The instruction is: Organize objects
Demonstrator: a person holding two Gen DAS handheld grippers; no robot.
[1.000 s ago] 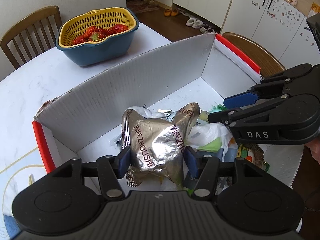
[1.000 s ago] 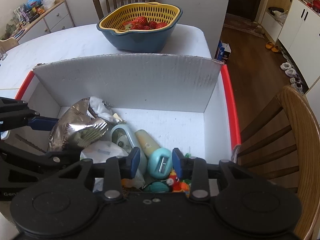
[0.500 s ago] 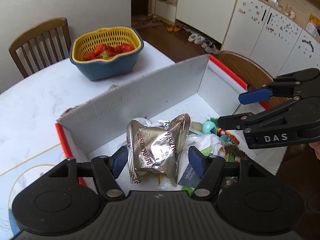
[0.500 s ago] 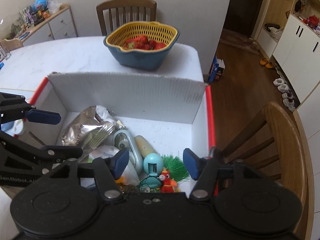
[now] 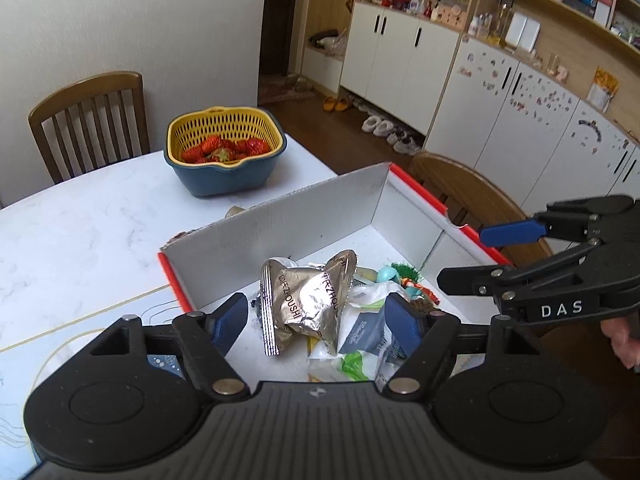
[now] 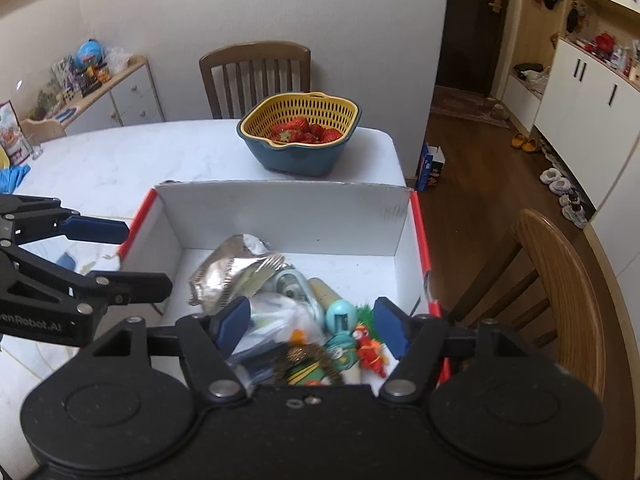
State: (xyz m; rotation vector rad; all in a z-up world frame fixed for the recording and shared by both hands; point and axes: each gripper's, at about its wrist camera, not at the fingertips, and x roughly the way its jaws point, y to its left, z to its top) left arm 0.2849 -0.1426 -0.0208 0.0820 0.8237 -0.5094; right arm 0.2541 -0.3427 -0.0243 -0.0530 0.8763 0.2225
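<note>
A white cardboard box with red rims (image 5: 304, 220) (image 6: 288, 216) stands on the table and holds several objects. A crumpled silver snack bag (image 5: 308, 300) (image 6: 232, 276) lies in it beside white plastic bags (image 5: 360, 336), a teal toy (image 6: 341, 314), a green tuft and a red parrot toy (image 6: 370, 350). My left gripper (image 5: 316, 324) is open and empty, raised above the box's near side. My right gripper (image 6: 312, 326) is open and empty, raised above the toys. Each gripper shows in the other's view, the right one (image 5: 500, 256) and the left one (image 6: 120, 252).
A blue bowl with a yellow strainer of strawberries (image 5: 224, 156) (image 6: 300, 136) stands on the white marble table (image 5: 80, 220) behind the box. Wooden chairs (image 5: 88, 116) (image 6: 560, 288) stand at the far side and right of the table. Cabinets line the right wall.
Both grippers opened, letting go of the silver bag and the teal toy, and pulled up and back from the box. The objects now lie in the box.
</note>
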